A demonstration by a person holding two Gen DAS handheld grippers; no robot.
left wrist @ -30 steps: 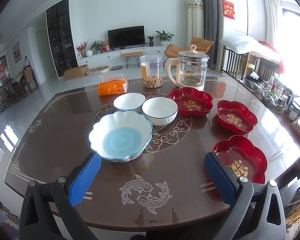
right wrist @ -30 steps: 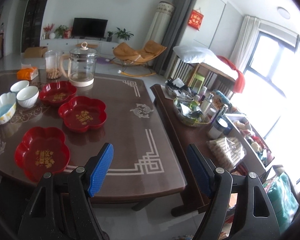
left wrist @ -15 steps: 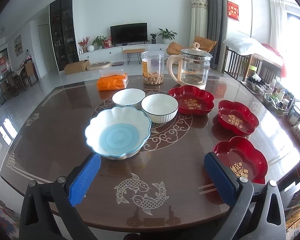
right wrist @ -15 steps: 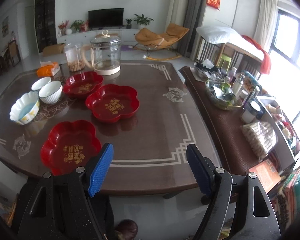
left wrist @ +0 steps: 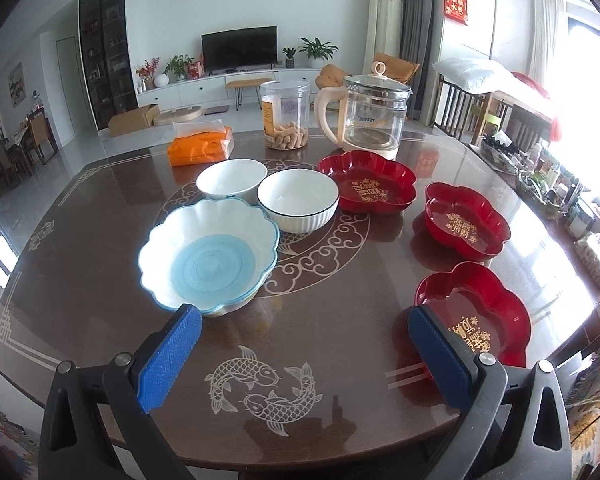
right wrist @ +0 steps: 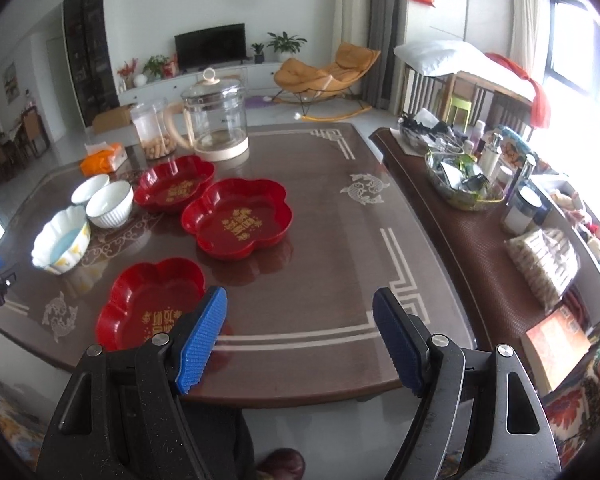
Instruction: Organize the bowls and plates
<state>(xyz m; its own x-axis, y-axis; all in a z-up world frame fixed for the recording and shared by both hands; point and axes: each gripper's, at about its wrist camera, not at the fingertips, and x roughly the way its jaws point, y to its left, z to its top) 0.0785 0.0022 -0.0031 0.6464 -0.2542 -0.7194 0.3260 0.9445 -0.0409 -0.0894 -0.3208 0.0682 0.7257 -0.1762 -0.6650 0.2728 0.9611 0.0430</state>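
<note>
Over the table: left gripper and right gripper, both spread and empty, now nearer blue bowl and near plate; stacking unstarted.

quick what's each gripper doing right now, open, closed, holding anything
Left gripper: open, holding nothing, above the table near the blue-centred scalloped bowl.
Right gripper: open, holding nothing, beside the nearest red flower-shaped plate.

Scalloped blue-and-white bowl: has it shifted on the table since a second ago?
No. The scalloped bowl keeps its place on the table's circular inlay, beside the ribbed white bowl; only the camera moved closer.
</note>
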